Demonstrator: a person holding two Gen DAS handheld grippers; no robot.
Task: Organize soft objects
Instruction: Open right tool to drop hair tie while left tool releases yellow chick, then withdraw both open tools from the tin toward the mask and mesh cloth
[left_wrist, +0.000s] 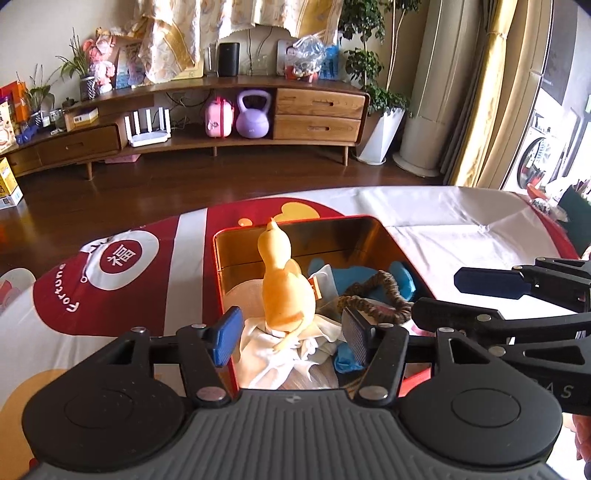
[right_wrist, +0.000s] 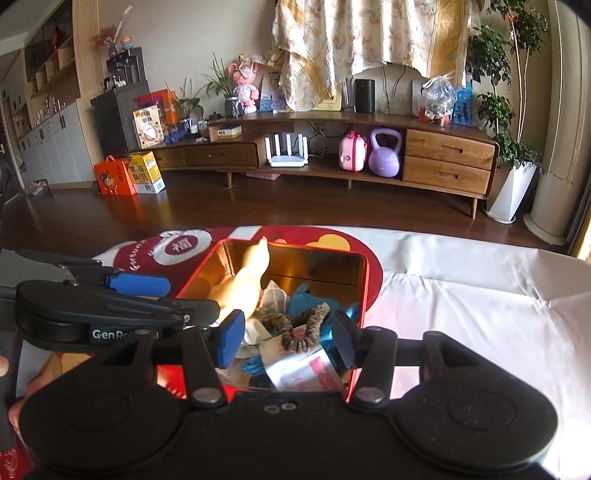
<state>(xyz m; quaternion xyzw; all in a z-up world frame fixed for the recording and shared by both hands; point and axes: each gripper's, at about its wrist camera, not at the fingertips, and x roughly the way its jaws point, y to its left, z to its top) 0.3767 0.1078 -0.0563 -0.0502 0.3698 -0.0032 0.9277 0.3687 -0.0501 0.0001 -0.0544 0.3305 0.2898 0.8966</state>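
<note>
now, from my left wrist view, my left gripper (left_wrist: 291, 338) hangs over the near end of the red tin box (left_wrist: 221, 280) with its jaws parted and nothing between the pads. the yellow rubber duck (left_wrist: 284, 291) stands upright in the box on a crumpled white cloth (left_wrist: 273, 354), with a blue glove (left_wrist: 402, 277) and a brown braided hair tie (left_wrist: 384, 295) beside it. the duck is smooth and squashy-looking, the cloth limp and creased, the tie ribbed and looped. the box walls are glossy gold inside.

from my right wrist view, my right gripper (right_wrist: 288, 341) also stands parted and empty above the box. below it lie the hair tie, blue glove and a printed paper packet (right_wrist: 303, 373).

i judge the soft things are all in, so i should lift both grippers straight up, clear of the thin metal rim, without snagging cloth or tie.
</note>
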